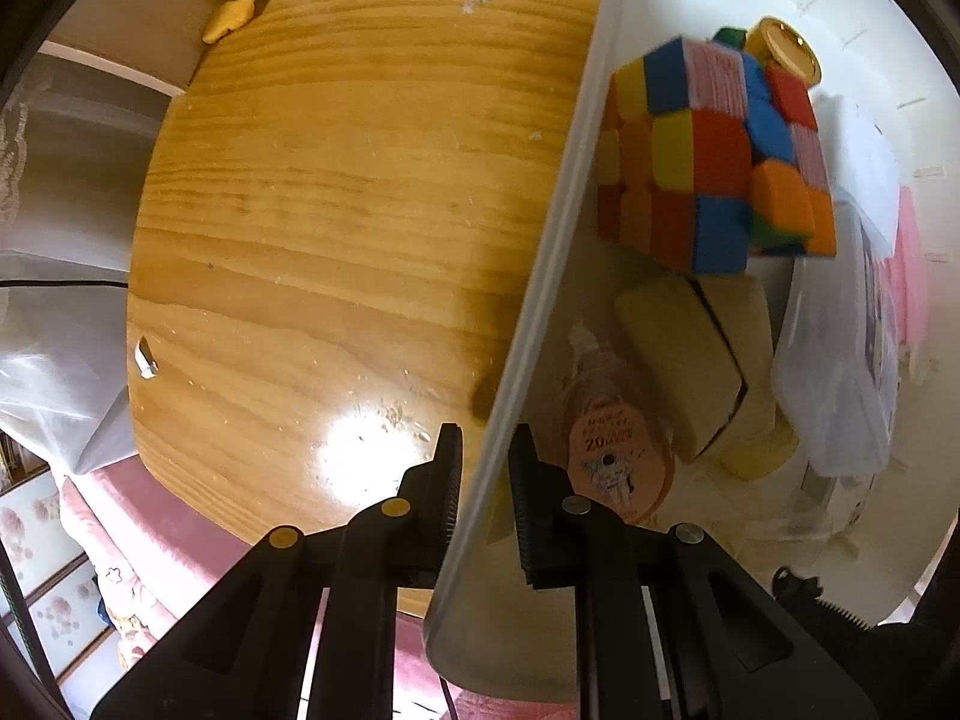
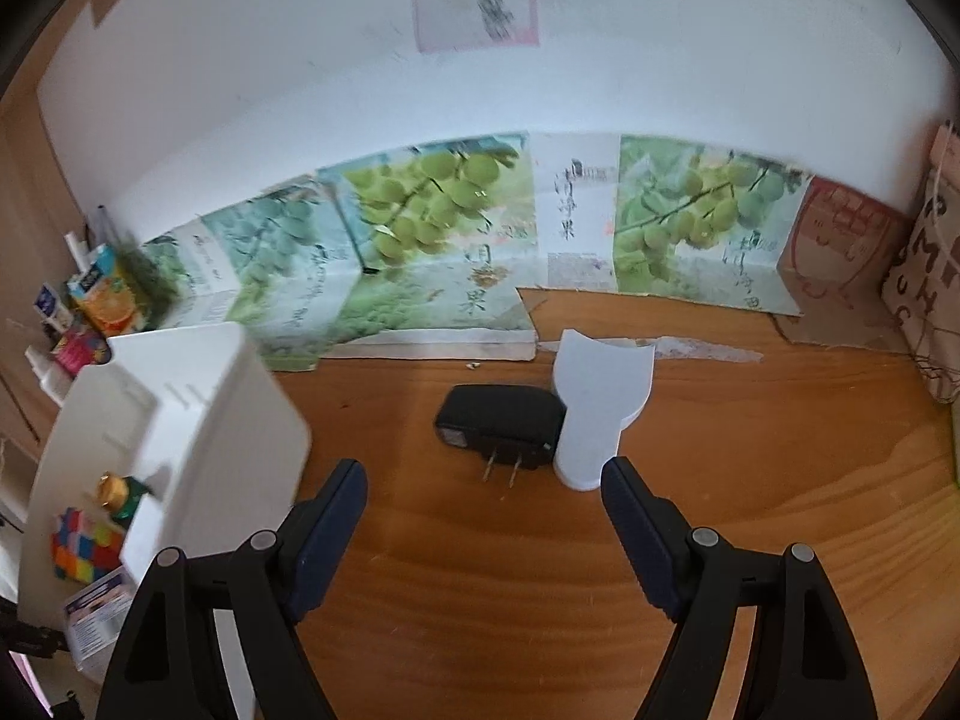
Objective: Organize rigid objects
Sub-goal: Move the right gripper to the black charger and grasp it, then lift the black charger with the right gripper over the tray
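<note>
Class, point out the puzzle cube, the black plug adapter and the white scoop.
puzzle cube (image 1: pixel 714 162), left wrist view, red centre tile.
black plug adapter (image 2: pixel 501 423), right wrist view, top face.
white scoop (image 2: pixel 594 414), right wrist view, handle.

Black plastic left gripper, ribbed jaws, 2 brass, 2 silver screws.

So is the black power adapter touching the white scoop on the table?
Touching. The right wrist view shows the black power adapter with its right end pressed against the white scoop, no wood visible between them.

A wooden table meets a white wall lined with grape-print cardboard.
</note>
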Tool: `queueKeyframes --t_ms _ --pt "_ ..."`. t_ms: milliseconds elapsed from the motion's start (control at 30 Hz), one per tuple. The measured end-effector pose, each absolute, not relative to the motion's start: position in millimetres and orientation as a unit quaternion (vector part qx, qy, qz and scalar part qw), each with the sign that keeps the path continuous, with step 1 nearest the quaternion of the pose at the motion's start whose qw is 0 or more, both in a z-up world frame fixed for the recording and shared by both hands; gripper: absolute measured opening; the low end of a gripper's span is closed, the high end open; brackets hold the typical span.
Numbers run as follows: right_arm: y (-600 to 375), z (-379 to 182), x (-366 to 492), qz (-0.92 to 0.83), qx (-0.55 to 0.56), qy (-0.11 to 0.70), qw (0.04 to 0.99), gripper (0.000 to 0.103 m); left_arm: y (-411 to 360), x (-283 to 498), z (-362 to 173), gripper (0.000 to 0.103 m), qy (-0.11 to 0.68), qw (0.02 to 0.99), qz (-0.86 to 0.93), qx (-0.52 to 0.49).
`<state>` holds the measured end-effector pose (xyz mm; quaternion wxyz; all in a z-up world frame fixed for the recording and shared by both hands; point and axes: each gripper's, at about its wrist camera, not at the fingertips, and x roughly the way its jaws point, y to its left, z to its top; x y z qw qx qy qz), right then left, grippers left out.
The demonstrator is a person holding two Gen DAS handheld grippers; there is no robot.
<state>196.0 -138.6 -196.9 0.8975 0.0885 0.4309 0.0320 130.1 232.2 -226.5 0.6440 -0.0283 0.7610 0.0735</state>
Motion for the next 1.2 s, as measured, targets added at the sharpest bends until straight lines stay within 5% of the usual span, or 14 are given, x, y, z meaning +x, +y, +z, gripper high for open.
queueKeyframes --t_ms 1033,1200 --pt "-105 -238 270 0.031 0.043 0.47 0.881 0.08 243 126 -223 0.019 0.756 0.644 0.109 -0.043" --pt "-103 -241 273 0.009 0.031 0.476 0.879 0.062 245 127 -220 0.019 0.755 0.646 0.105 -0.044"
